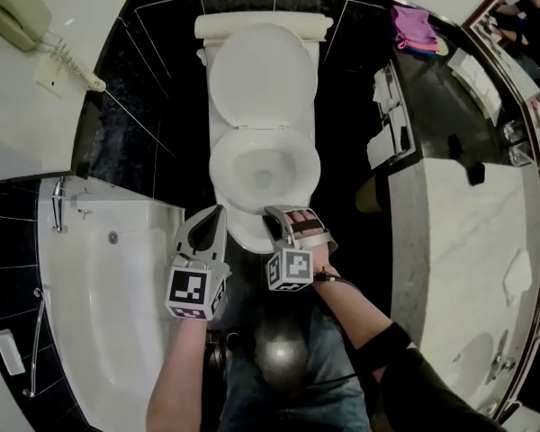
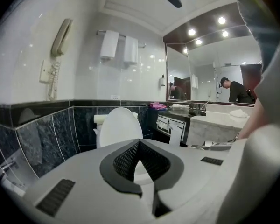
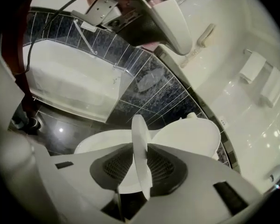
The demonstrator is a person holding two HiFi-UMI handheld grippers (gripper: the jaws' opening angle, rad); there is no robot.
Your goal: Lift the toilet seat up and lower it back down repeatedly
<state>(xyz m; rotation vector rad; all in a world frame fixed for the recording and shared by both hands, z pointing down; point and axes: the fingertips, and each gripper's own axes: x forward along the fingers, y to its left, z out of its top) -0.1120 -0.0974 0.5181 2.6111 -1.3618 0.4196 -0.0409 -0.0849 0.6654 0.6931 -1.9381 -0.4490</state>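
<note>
The white toilet stands against the black tiled wall with its lid (image 1: 261, 75) raised against the tank. The toilet seat (image 1: 227, 165) is tilted up off the bowl (image 1: 248, 230), lifted at its front. My right gripper (image 1: 276, 220) is shut on the seat's front edge, and in the right gripper view that edge (image 3: 141, 143) shows as a thin white plate pinched between the pads, with the lid (image 3: 191, 136) beyond. My left gripper (image 1: 217, 217) hovers just left of the bowl's front, its tips (image 2: 139, 143) together and nothing between them. The lid (image 2: 119, 125) stands upright ahead of it.
A white bathtub (image 1: 117, 304) lies to the left and a marble vanity counter (image 1: 459, 232) to the right. A wall phone (image 1: 18, 16) hangs at the upper left, and a pink cloth (image 1: 414, 27) lies on the counter's far end. A person (image 2: 236, 90) shows in the mirror.
</note>
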